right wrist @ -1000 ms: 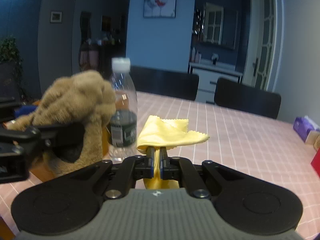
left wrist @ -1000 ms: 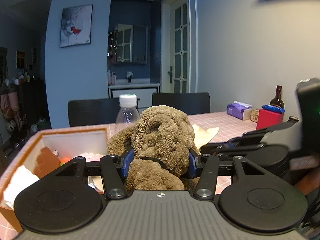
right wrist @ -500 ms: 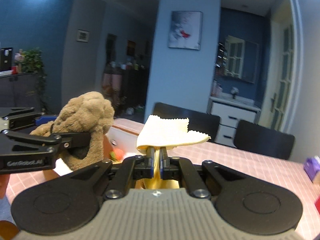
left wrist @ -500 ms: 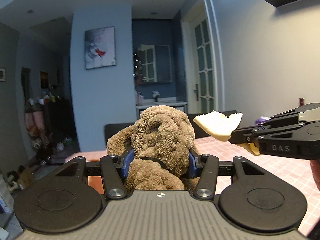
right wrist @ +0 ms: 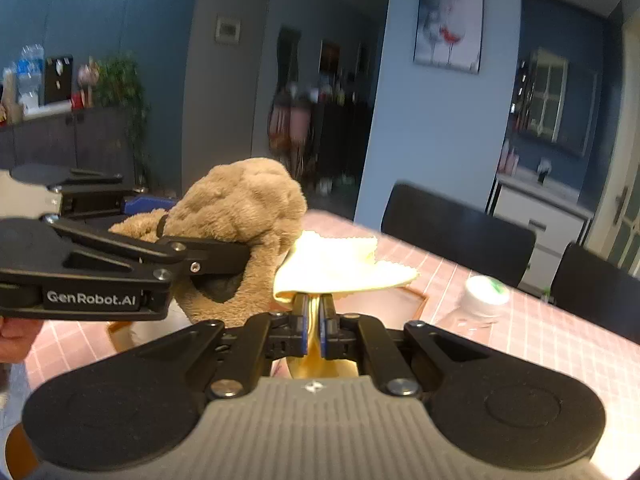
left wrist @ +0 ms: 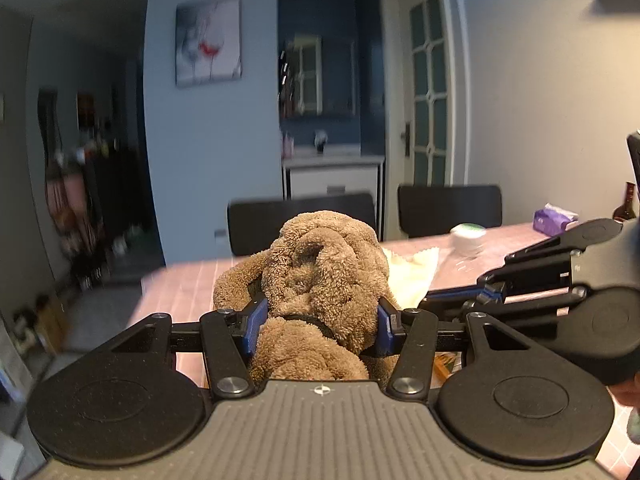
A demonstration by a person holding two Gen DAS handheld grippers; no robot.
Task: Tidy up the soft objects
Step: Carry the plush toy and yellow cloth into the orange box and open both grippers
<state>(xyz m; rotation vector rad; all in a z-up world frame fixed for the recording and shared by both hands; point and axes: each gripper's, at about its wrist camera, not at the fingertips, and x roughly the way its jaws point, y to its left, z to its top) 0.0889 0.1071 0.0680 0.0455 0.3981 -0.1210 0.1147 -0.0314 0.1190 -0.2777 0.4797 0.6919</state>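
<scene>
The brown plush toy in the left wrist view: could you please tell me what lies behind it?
Behind the brown plush toy, a pale yellow cloth shows on its right. The toy covers the rest of the cloth and the pink checked table behind it.

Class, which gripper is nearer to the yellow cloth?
Right. The right gripper is shut on the yellow cloth; the left gripper sits beside it, clamped on the brown plush toy.

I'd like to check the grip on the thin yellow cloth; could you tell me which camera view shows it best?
The right wrist view: the thin yellow cloth sits centred, pinched between the right gripper pads and fanning out above. The left wrist view shows only a pale patch, mostly hidden behind the brown plush toy.
</scene>
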